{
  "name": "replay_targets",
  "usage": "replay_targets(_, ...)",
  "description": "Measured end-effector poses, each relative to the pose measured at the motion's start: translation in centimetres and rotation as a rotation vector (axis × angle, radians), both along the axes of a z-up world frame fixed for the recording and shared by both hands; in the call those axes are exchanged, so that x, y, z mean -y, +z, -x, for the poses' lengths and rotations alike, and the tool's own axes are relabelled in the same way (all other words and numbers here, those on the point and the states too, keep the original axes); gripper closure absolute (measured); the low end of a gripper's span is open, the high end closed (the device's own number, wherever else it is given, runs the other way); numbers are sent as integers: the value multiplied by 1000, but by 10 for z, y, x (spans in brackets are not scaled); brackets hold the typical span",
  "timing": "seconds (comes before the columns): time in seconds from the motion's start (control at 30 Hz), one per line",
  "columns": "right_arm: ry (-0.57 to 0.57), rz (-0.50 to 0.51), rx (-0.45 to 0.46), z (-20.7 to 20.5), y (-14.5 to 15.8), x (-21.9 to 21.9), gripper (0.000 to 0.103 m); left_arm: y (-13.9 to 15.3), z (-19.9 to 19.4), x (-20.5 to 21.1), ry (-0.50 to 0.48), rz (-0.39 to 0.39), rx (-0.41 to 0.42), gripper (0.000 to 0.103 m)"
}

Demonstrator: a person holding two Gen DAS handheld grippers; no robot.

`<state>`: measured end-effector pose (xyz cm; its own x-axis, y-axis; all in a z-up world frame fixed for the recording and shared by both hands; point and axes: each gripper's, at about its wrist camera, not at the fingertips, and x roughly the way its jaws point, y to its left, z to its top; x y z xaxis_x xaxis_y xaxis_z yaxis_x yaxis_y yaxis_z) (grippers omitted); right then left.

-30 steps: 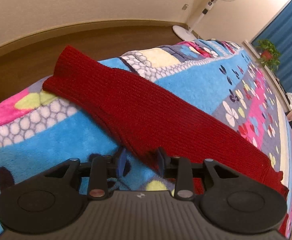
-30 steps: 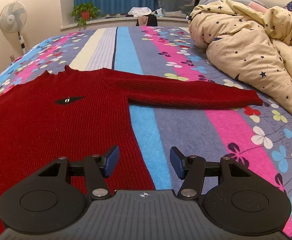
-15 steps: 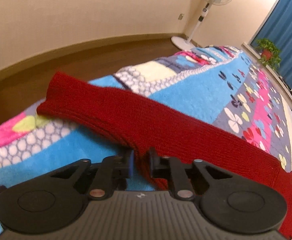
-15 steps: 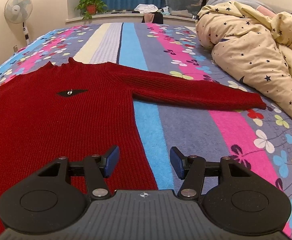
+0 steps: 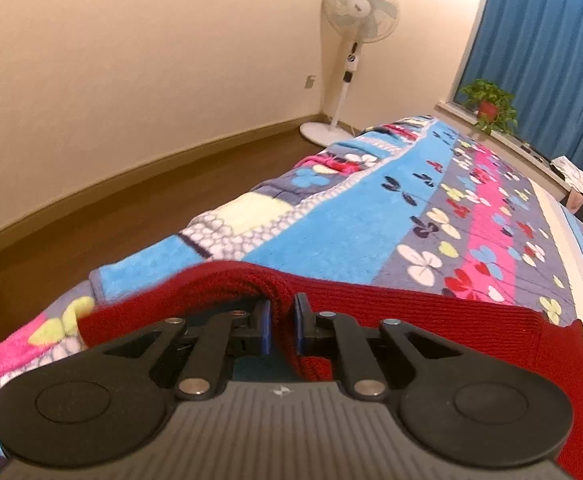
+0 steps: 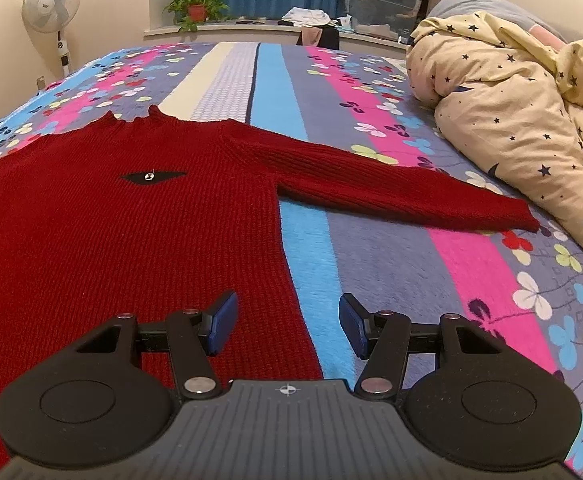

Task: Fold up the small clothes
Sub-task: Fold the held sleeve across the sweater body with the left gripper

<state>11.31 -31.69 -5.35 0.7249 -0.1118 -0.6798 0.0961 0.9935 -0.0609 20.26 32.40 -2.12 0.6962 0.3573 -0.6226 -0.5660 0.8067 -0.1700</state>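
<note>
A red knit sweater [image 6: 103, 216] lies flat on the patterned bed cover [image 6: 391, 264], its right sleeve [image 6: 391, 188] stretched toward the duvet. My left gripper [image 5: 281, 326] is shut on the sweater's left sleeve [image 5: 411, 312] and holds it lifted off the cover, the cuff end [image 5: 139, 312] drooping to the left. My right gripper [image 6: 287, 322] is open and empty, hovering over the sweater's lower right hem.
A star-print duvet [image 6: 523, 120] is heaped at the right of the bed. A standing fan [image 5: 355, 40] and wooden floor [image 5: 131, 208] lie past the bed's left edge. A window ledge with a plant [image 6: 195, 8] and storage box [image 6: 383, 4] is at the far end.
My left gripper closed on the left sleeve and raised it off the bed cover. My right gripper stayed open, drifting slightly over the hem.
</note>
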Motion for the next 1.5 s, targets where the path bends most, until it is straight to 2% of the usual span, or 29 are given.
replay_targets(0.23,24,15,0,-2,0,-5,45,5,0,14,-49,-74,13,91)
replay_targets(0.43,85,51,17,-3,1,-18,46,9,4,49,-159,-248,28,92)
replay_targets(0.53,123,50,19,-3,2,-22,47,12,5,60,-195,-265,39,92)
replay_targets(0.63,154,46,20,-4,3,-25,55,15,2,70,-197,-279,23,92)
replay_targets(0.8,203,54,22,-5,4,-31,70,34,-6,114,-252,-342,17,92)
replay_targets(1.03,185,-9,-29,-7,3,-22,70,49,-34,210,-366,-386,24,93)
replay_targets(1.17,166,-47,-28,-3,6,-9,70,51,-49,284,-457,-374,42,93)
replay_targets(1.33,124,-100,-26,-1,7,10,70,45,-58,372,-601,-249,66,92)
replay_targets(1.37,115,-117,-27,-1,7,14,70,39,-61,386,-661,-205,50,87)
replay_targets(1.43,101,-136,-25,1,6,19,70,29,-63,401,-770,-116,-22,79)
replay_targets(1.5,99,-137,-14,4,7,22,70,30,-50,399,-776,-159,7,77)
